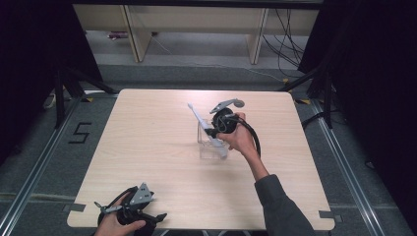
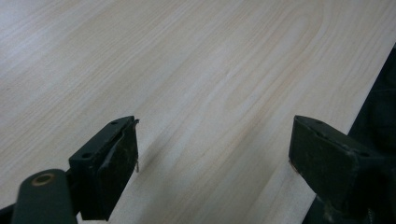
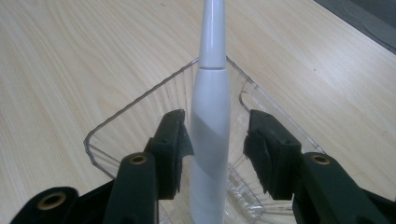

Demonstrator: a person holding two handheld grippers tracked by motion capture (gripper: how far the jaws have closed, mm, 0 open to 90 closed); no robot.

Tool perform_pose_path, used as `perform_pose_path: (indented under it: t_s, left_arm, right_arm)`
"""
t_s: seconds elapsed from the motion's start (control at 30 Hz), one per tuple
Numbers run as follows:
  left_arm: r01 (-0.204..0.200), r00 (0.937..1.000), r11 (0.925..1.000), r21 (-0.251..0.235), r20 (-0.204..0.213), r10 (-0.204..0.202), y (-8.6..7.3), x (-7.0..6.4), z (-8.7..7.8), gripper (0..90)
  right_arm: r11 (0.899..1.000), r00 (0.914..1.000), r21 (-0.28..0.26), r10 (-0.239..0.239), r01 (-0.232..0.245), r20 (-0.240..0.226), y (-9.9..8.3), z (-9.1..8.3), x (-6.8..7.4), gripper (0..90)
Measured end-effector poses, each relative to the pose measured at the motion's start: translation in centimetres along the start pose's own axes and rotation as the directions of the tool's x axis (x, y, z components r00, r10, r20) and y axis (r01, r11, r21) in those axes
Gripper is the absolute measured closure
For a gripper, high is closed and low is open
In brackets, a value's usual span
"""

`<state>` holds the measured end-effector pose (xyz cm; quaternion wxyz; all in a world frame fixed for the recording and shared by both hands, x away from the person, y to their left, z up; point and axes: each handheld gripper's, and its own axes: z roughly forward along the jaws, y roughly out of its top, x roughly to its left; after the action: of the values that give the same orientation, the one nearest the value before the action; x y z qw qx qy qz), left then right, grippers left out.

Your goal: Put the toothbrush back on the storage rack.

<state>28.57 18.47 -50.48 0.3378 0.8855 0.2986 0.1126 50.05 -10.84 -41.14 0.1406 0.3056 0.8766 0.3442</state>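
A white electric toothbrush [image 1: 196,115] leans in a clear plastic container [image 1: 205,150] at the middle of the table, its head pointing up and to the far left. My right gripper [image 1: 215,132] straddles the handle over the container. In the right gripper view the toothbrush [image 3: 212,84] runs up between the jaws of the right gripper [image 3: 215,128]. One jaw touches the handle and the other stands a small gap off it, so the gripper is open. The container's ribbed wall [image 3: 121,116] lies beneath. My left gripper [image 1: 130,211] rests at the table's front left edge, jaws wide open [image 2: 215,140] with nothing between them.
The light wooden table [image 1: 147,147] has bare surface to the left and front of the container. Its front edge [image 2: 345,116] runs close beside the left gripper. Dark floor, rails and stands surround the table, with shelving legs and cables behind.
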Motion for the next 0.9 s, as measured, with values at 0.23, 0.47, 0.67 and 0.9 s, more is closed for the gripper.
perform_pose_path:
  t_s: [0.23,0.47,0.67,0.9]
  left_arm:
    - [0.013,0.9999,0.9999,0.002,0.002,-0.013,0.0,0.0,0.0,15.1]
    - [0.001,1.0,1.0,0.002,0.0,-0.001,0.0,0.0,0.0,15.1]
    - [0.001,1.0,1.0,0.003,0.0,-0.001,0.0,0.0,0.0,15.1]
    - [0.003,1.0,1.0,0.003,0.0,-0.003,0.0,0.0,0.0,15.1]
  right_arm:
    - [1.0,1.0,-0.018,0.0,0.0,0.003,-0.3,-0.7,0.1,49.4]
    - [0.998,0.9996,-0.063,-0.028,0.028,0.006,-0.4,-1.6,0.5,44.3]
    - [0.997,0.9997,-0.08,-0.015,0.016,0.017,-0.6,-2.5,0.7,42.8]
    - [0.993,0.9997,-0.116,-0.013,0.016,0.021,-1.0,-3.1,0.8,41.9]
